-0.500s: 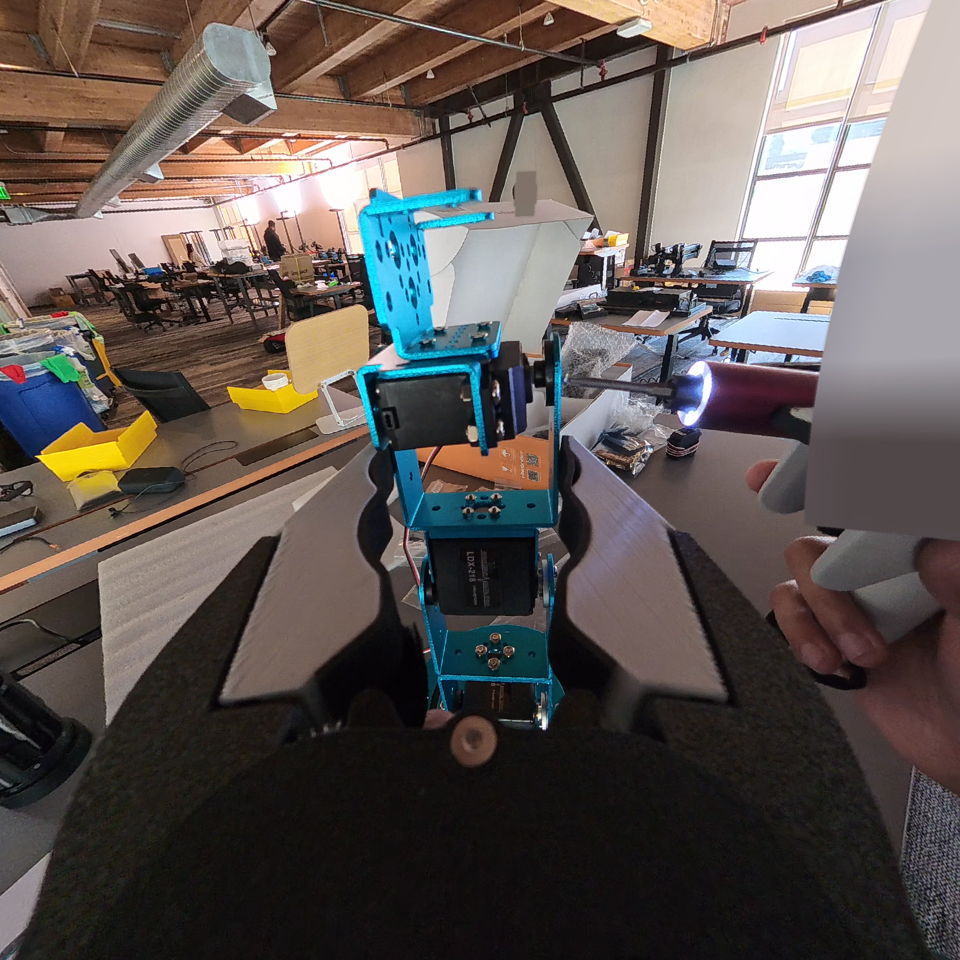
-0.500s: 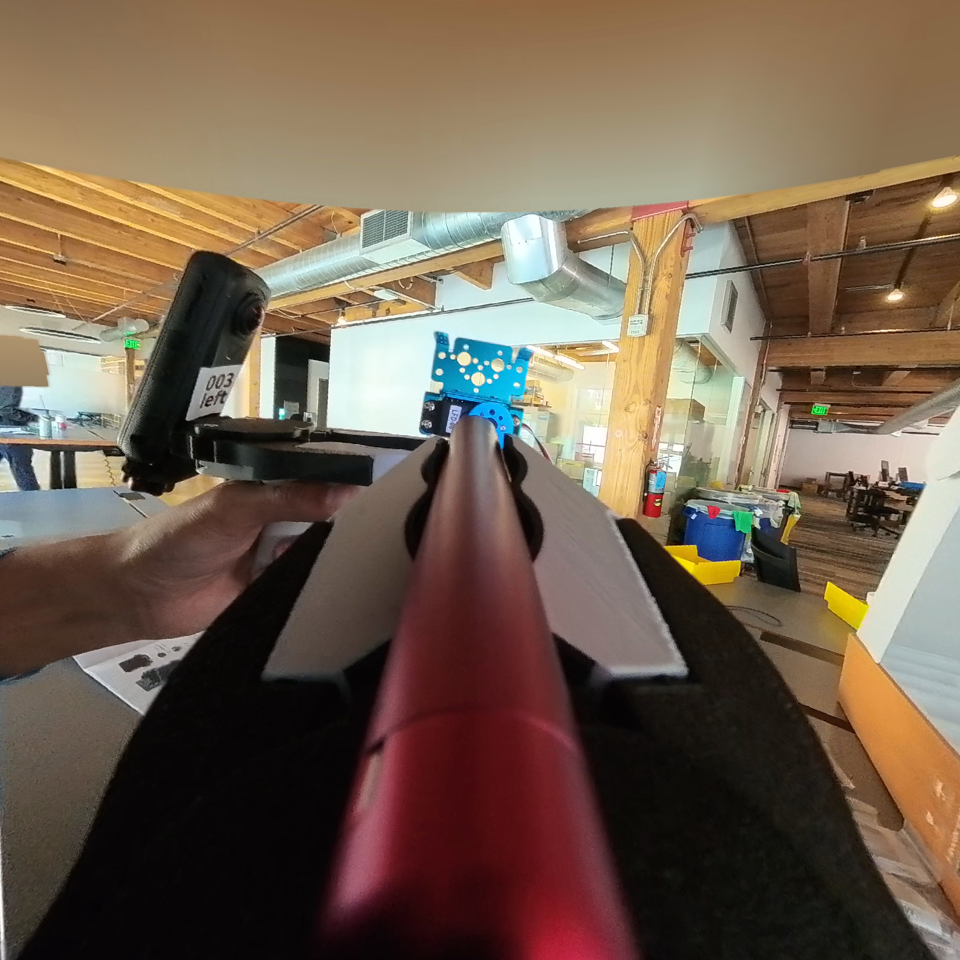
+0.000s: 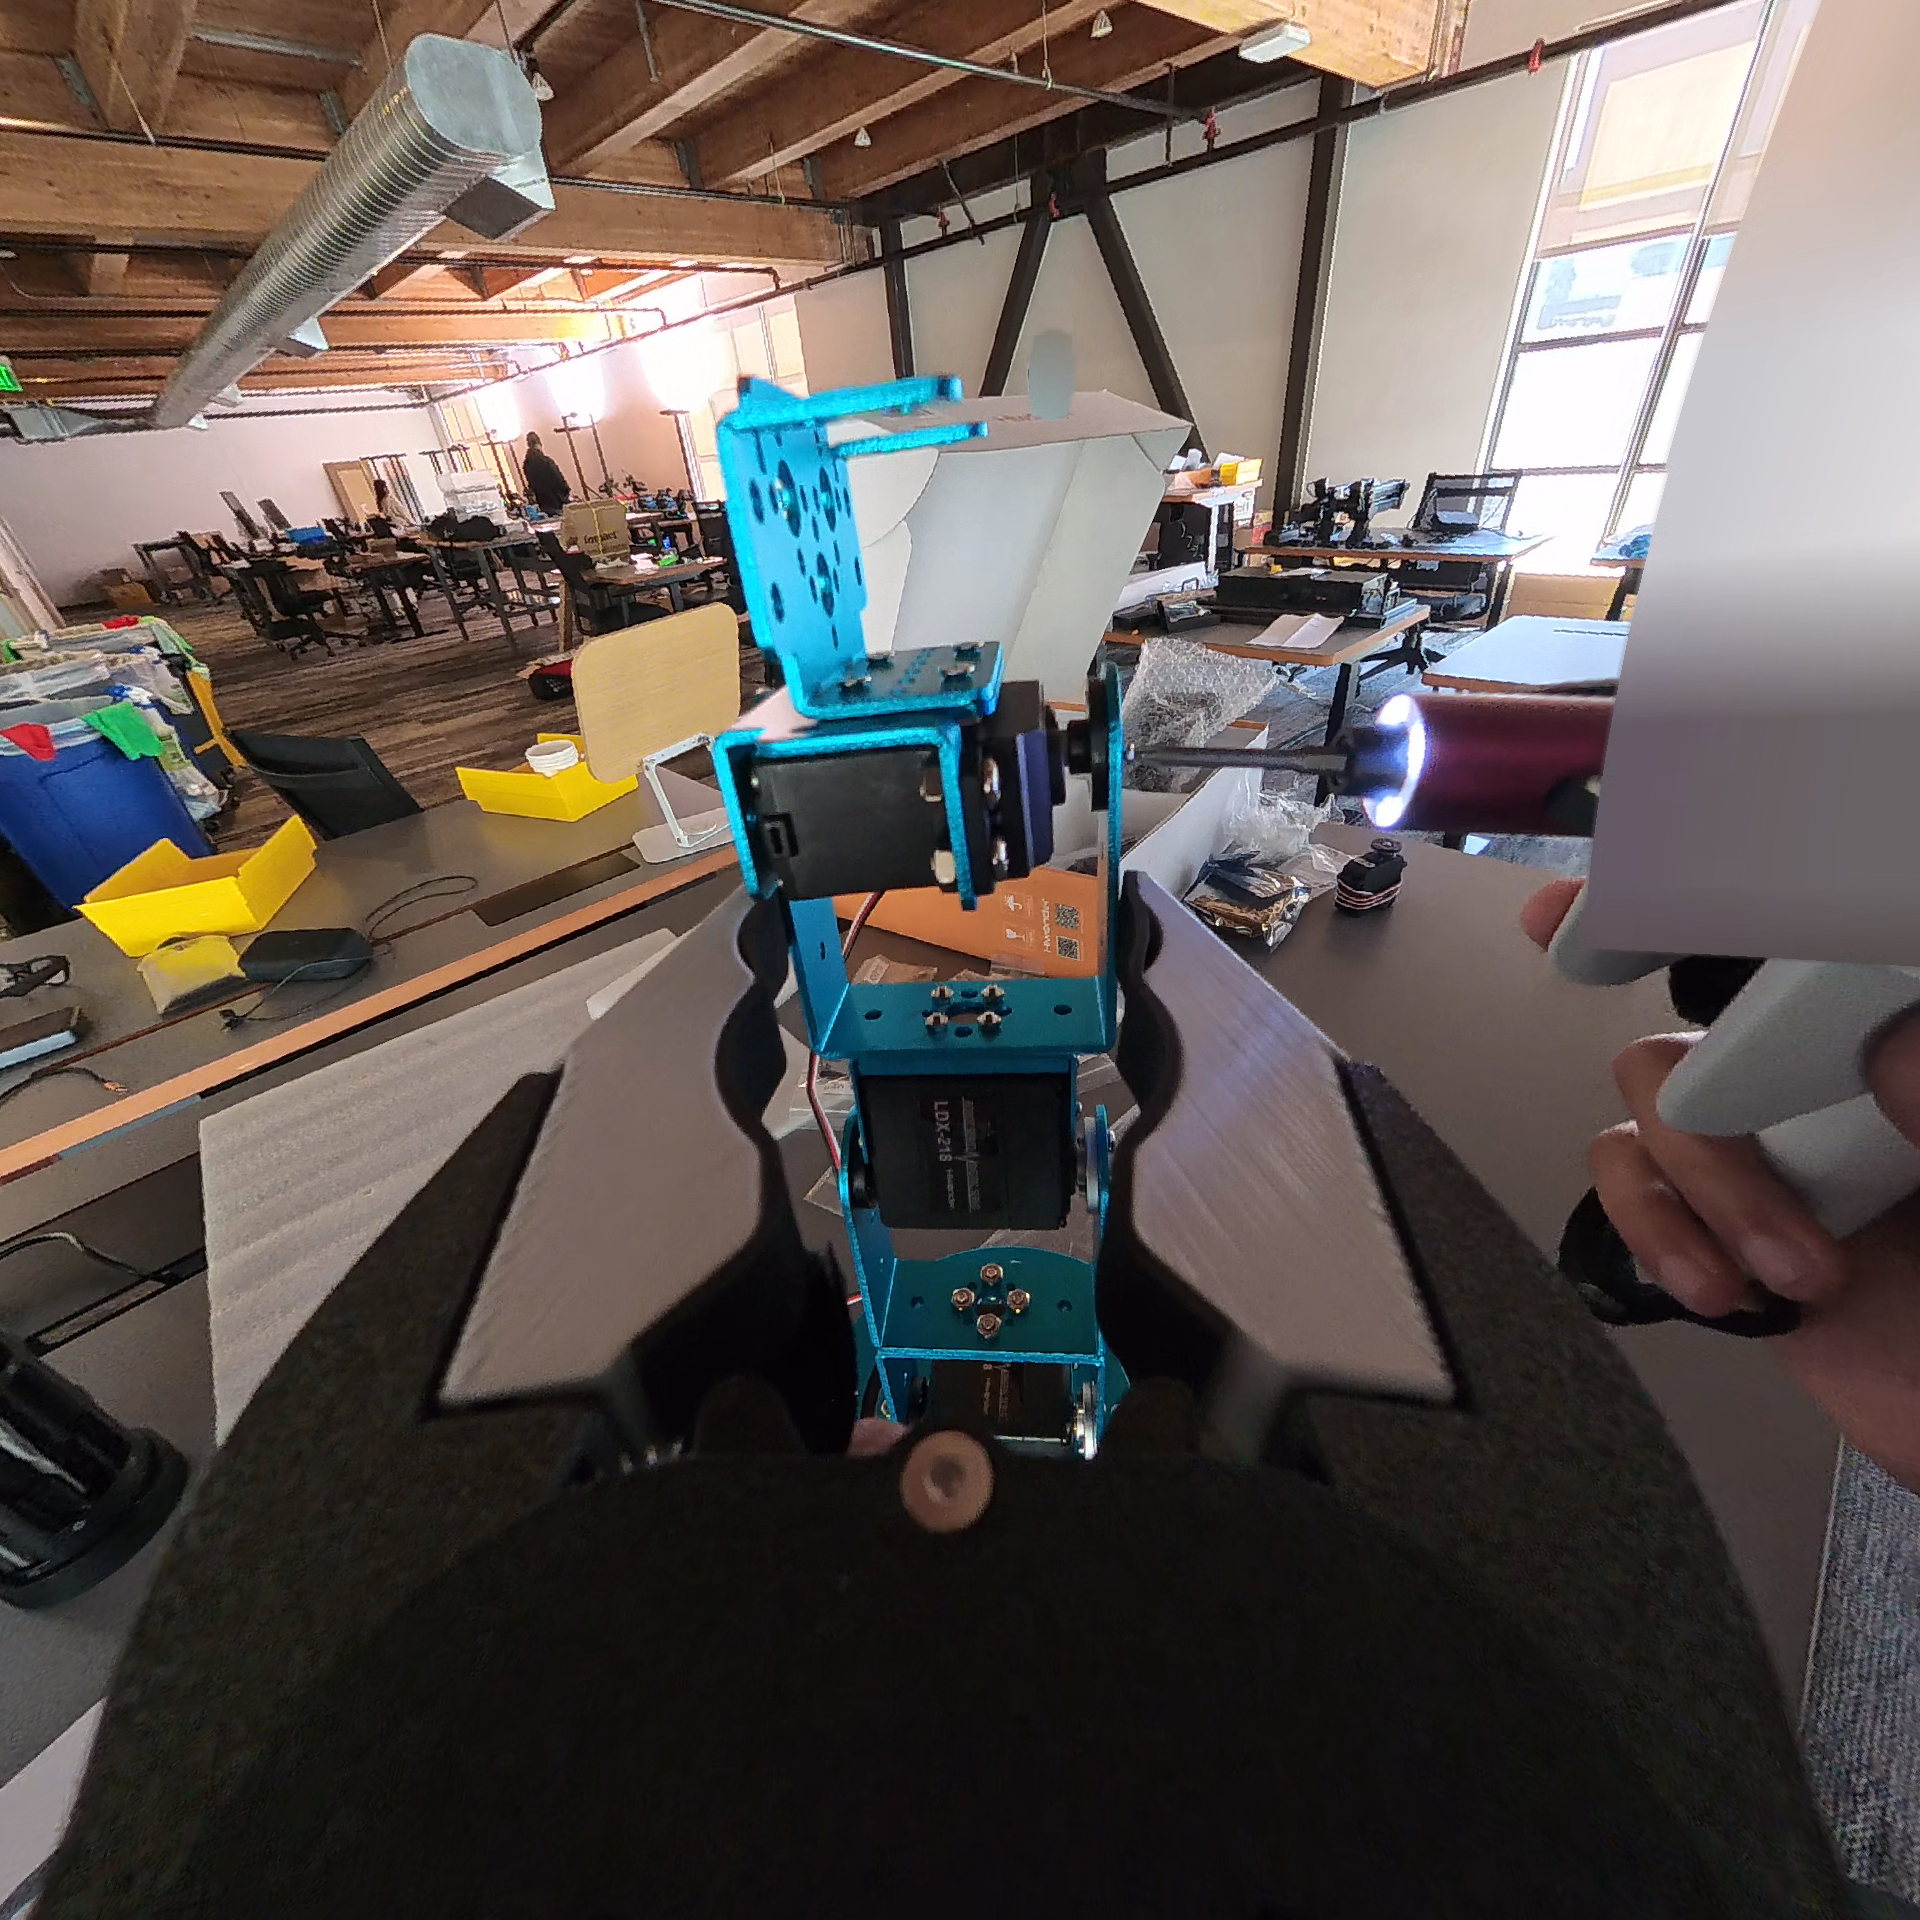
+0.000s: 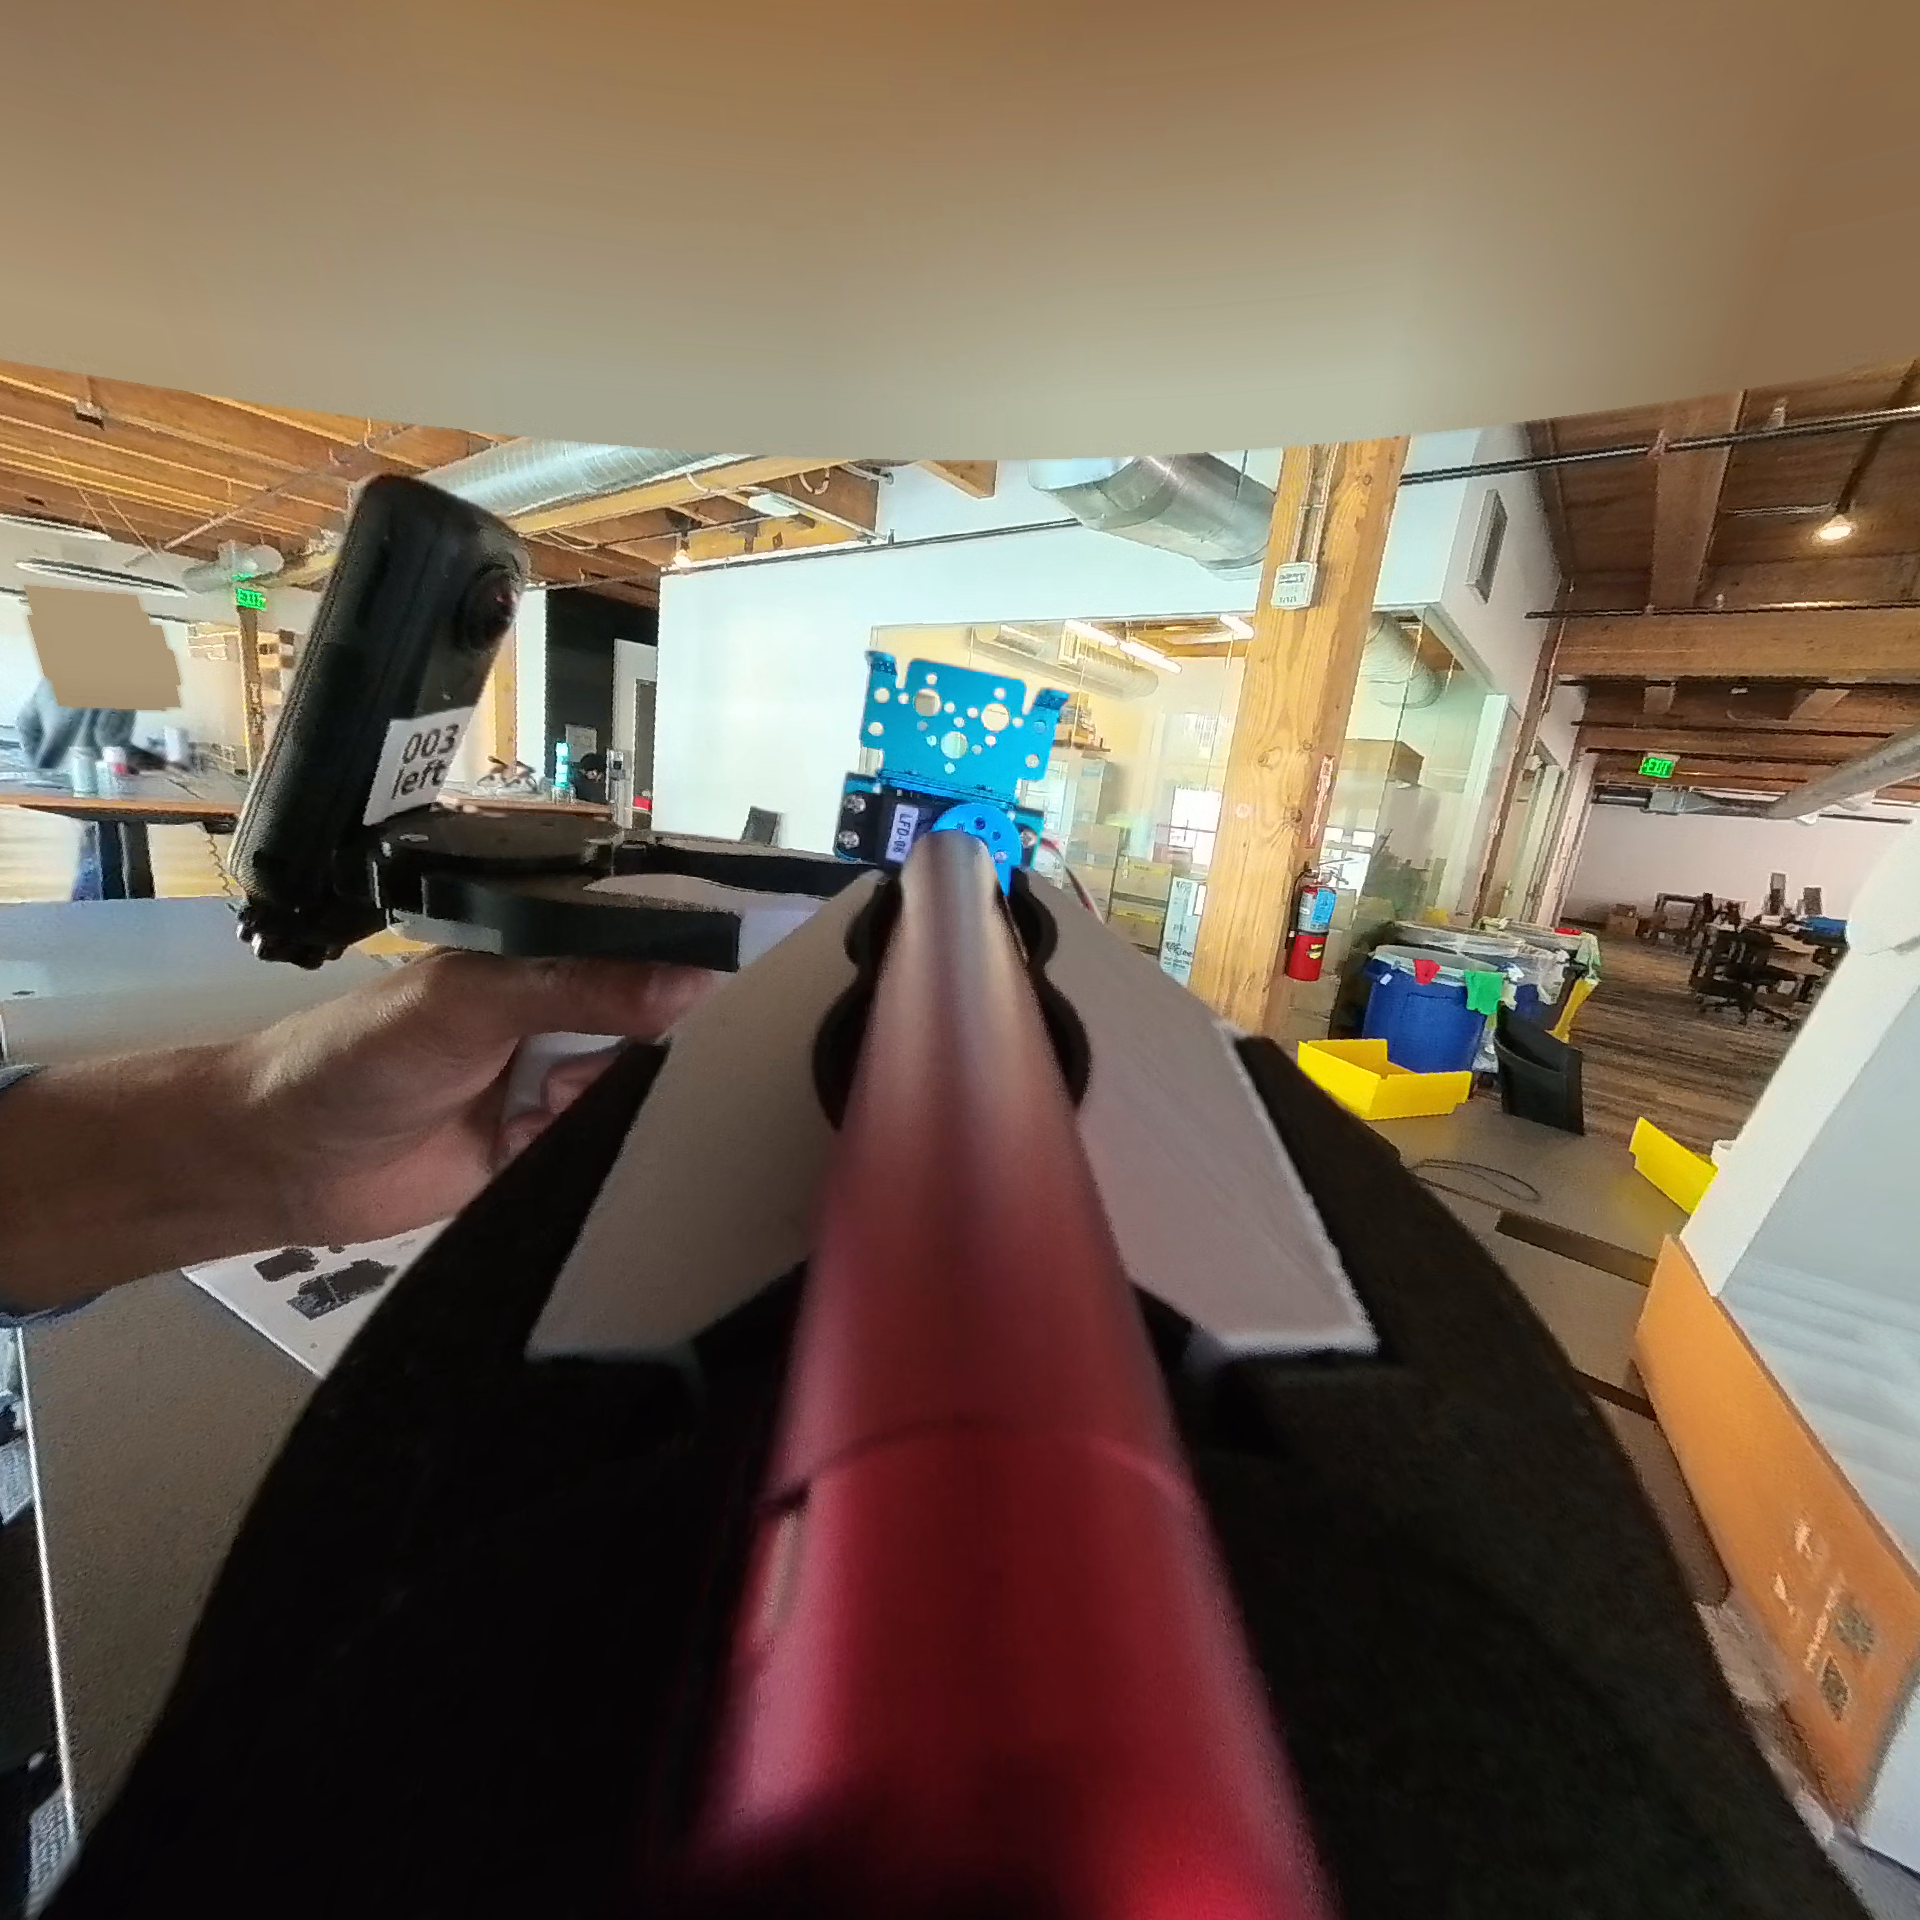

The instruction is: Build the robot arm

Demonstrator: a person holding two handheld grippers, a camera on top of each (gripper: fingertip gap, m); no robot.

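Left tongs (image 3: 940,1049) clamped on the lower part of a blue bracket-and-servo assembly (image 3: 914,831), held upright between the grey fingers (image 3: 644,1174), its topmost perforated bracket (image 3: 800,540) rising well above the fingertips. Right tongs (image 4: 961,971) closed around a red powered screwdriver (image 4: 966,1351), barrel lying along the fingers and pointing forward. Seen from the left wrist view, screwdriver (image 3: 1496,758) coming in from the right with its front light glowing, dark bit (image 3: 1226,755) level and meeting the round hub on the side of the upper black servo (image 3: 862,821). Seen from the right wrist view, barrel tip covering the blue hub of the assembly (image 4: 956,748), left gripper's black camera (image 4: 384,707) off to the left above the hand (image 4: 343,1101) holding it.

Against half a second ago, almost no change: same grip on both sides, bit on the same hub, assembly at the same upright angle, screwdriver light on as before.

Beyond, a grey worktop (image 3: 1455,935) with a loose small servo (image 3: 1371,878), bagged parts (image 3: 1247,894) and an open white box (image 3: 1039,540) behind the assembly; yellow bins (image 3: 197,894) on the worktop to the left.
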